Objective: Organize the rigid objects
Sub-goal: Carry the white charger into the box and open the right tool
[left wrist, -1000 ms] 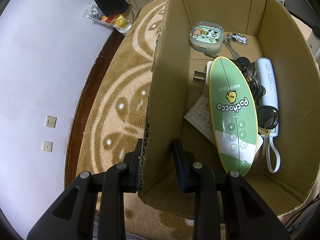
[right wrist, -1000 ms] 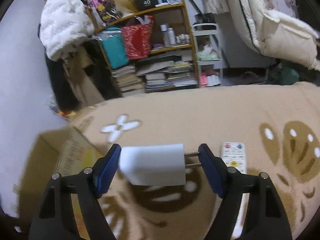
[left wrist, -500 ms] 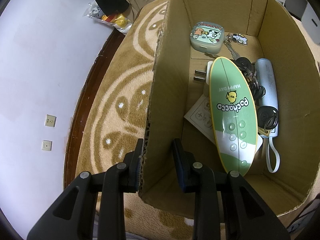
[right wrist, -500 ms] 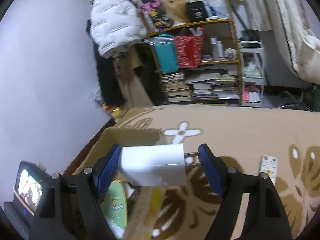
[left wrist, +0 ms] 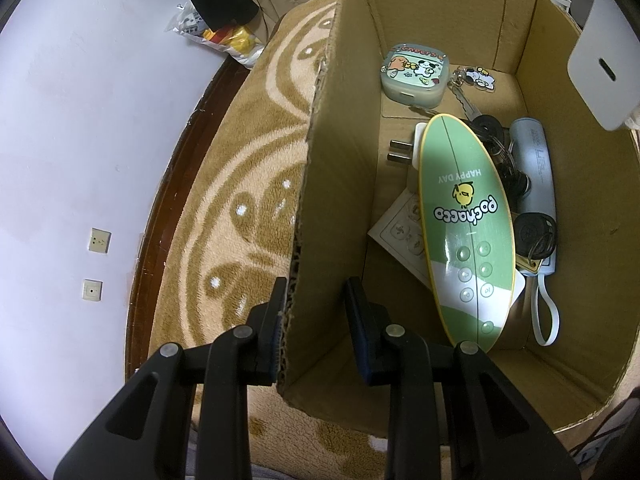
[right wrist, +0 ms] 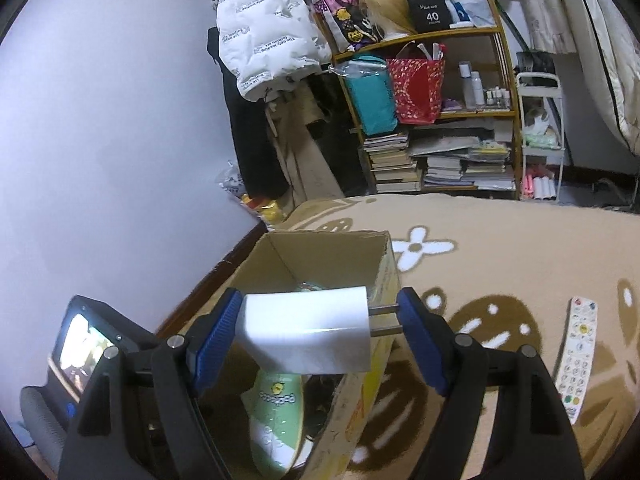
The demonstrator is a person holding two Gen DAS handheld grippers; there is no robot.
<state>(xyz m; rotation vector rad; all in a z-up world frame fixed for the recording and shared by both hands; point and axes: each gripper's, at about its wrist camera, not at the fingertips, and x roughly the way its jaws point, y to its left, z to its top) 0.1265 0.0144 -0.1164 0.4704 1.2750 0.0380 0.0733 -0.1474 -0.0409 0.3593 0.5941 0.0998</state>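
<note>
My right gripper point(right wrist: 320, 314) is shut on a white plug adapter point(right wrist: 308, 330), its two prongs against the right pad. It hangs over the open cardboard box point(right wrist: 328, 236); the left wrist view shows the adapter point(left wrist: 604, 60) at the box's far right rim. My left gripper point(left wrist: 316, 300) is closed around the box's left wall point(left wrist: 336, 160), one finger outside and one inside. Inside lie a green oval Pochacco device point(left wrist: 466, 220), a cartoon earbud case point(left wrist: 414, 74), keys point(left wrist: 488, 128), a pale blue power bank point(left wrist: 536, 176), another white plug point(left wrist: 404, 152) and a black key fob point(left wrist: 534, 232).
The box stands on a tan patterned carpet point(left wrist: 240, 200) beside a lilac wall point(left wrist: 80, 120) and dark baseboard. A white remote point(right wrist: 578, 360) lies on the carpet at right. A cluttered shelf point(right wrist: 440, 152) stands behind. A small lit screen point(right wrist: 84, 348) sits at lower left.
My right gripper has swung left with the adapter, from above bare carpet near the remote to over the box. The left gripper and box have barely moved.
</note>
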